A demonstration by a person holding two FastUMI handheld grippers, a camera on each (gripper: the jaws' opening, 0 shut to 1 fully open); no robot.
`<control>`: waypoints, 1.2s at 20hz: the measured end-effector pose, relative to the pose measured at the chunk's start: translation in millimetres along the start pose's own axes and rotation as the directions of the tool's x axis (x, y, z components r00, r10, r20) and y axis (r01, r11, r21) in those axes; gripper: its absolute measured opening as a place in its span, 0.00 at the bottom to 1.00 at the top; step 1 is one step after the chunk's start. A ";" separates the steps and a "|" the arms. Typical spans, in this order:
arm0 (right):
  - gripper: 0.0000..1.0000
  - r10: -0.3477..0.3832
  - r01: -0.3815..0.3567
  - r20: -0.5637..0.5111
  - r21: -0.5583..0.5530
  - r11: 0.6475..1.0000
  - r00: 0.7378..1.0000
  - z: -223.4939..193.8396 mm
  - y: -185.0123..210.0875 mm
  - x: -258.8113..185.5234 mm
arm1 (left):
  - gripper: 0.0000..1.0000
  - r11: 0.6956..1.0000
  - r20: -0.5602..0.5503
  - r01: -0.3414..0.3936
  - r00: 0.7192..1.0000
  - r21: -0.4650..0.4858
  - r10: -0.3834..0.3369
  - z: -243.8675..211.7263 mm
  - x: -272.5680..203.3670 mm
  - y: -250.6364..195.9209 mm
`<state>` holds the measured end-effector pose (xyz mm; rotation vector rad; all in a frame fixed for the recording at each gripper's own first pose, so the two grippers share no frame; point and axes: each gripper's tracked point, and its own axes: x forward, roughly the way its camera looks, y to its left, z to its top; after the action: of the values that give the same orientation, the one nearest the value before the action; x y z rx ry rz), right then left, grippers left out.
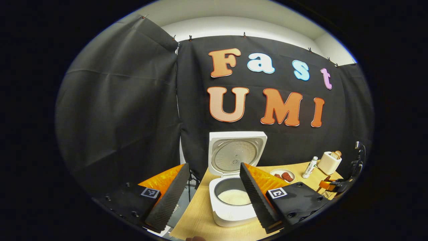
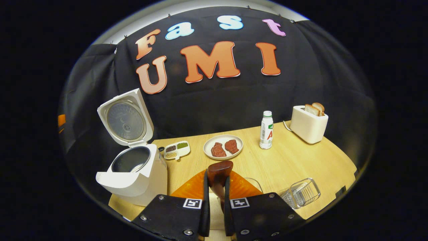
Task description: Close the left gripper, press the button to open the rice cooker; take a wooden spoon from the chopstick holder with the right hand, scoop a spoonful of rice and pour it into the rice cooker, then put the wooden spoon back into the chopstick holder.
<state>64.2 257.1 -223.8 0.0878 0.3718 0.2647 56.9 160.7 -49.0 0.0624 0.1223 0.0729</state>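
The white rice cooker (image 1: 230,214) stands open at the table's left end, lid (image 1: 235,154) upright, with white rice (image 1: 234,196) in its pot. My left gripper (image 1: 214,165) hovers in front of it, open, its fingers spread either side of the cooker and holding nothing. My right gripper (image 2: 216,177) is shut on a wooden spoon (image 2: 220,170), whose dark bowl sticks up past the fingertips over the table's front. The clear chopstick holder (image 2: 301,192) lies just to the right of it. The cooker (image 2: 133,175) is to the left.
On the wooden table (image 2: 294,160) sit a plate of red meat pieces (image 2: 223,147), a small divided dish of grains (image 2: 176,150), a white bottle (image 2: 266,130) and a toaster with bread (image 2: 308,124). A clear rim (image 2: 254,182) peeks out behind the right finger.
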 end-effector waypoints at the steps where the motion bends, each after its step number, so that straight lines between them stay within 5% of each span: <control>1: 0.16 -0.013 0.013 -0.010 0.004 1.000 1.000 -7.6 -1.2 1.8 | 1.00 1.000 -0.004 -0.001 1.000 0.002 0.001 -2.1 0.3 -0.5; 6: 0.17 -0.032 0.034 -0.029 0.062 0.998 0.999 -25.9 -3.1 4.6 | 1.00 1.000 -0.018 -0.014 1.000 0.011 0.014 -9.6 0.3 0.5; 9: 0.17 -0.006 0.014 -0.037 0.227 0.974 0.999 -32.6 -2.6 4.5 | 1.00 1.000 -0.022 -0.016 1.000 0.004 0.016 -12.7 0.0 -0.7; 13: 0.17 0.000 0.005 -0.011 0.490 0.872 1.000 -36.9 -16.2 6.7 | 1.00 0.999 -0.014 -0.027 1.000 0.023 0.027 -10.2 -3.7 6.1; 21: 0.16 0.080 -0.027 -0.037 0.736 0.676 0.996 -52.4 -5.9 10.8 | 1.00 0.999 0.009 -0.028 1.000 0.033 0.027 1.2 -6.2 0.2; 24: 0.17 0.105 -0.025 -0.040 0.831 0.556 0.994 -57.1 -7.8 12.0 | 1.00 0.999 0.009 -0.018 1.000 0.031 0.017 2.0 -9.4 -6.1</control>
<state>55.8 254.9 -282.1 1.0563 0.5607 0.1421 48.2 153.8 -46.3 0.0950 0.1138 0.0883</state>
